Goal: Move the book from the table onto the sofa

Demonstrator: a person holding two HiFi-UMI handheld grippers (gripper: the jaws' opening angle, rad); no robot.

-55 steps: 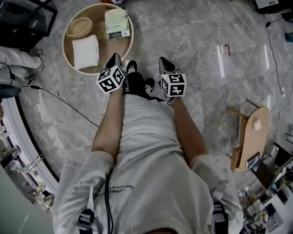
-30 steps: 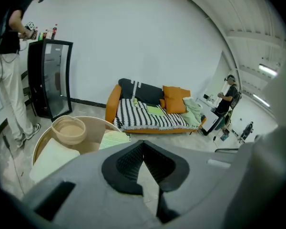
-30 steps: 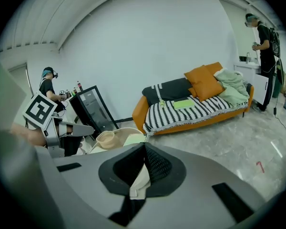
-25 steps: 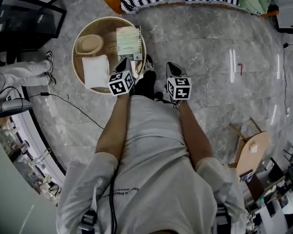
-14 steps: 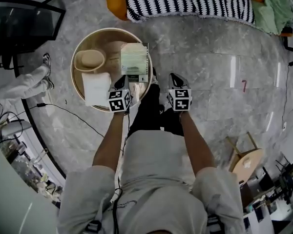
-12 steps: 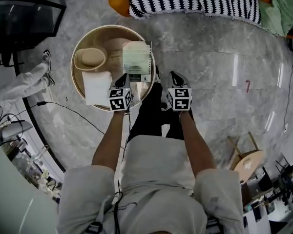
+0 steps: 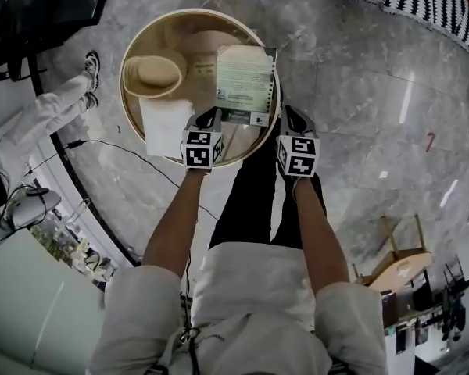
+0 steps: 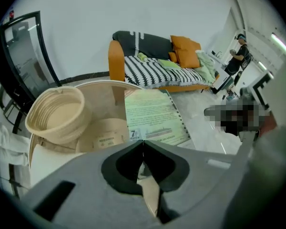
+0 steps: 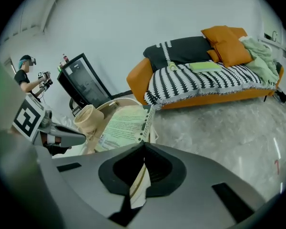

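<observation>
Two grippers hover over a round table (image 7: 211,41), and both have their jaws pressed together with nothing between them.

1. Layout, left to right. A woven bowl (image 7: 152,73) sits on the left part of the table, with a folded white cloth (image 7: 166,127) just in front of it. The left gripper (image 7: 209,118) hangs above the near rim, beside the cloth and just short of the book's near edge. The book (image 7: 245,84) lies flat on the right part of the table, cover up, with its bound edge on the right, close to the rim. The right gripper (image 7: 292,119) hangs just outside the rim, beside the book's near right corner. The sofa (image 9: 136,82) stands beyond the table, well apart from the book, and part of its seat looks free.

2. Handling. The book appears thin and comb-bound with a paper cover. Expect it to be light and flexible, and likely to sag or fan open if it is pinched at one corner. The cover may be smooth, so a shallow pinch could slip.

3. Where to grip. Both jaws must open first. The bound edge is probably the stiffest line and lies nearest the right gripper. A second pinch on the near edge by the left gripper should keep the pages shut and level.
</observation>
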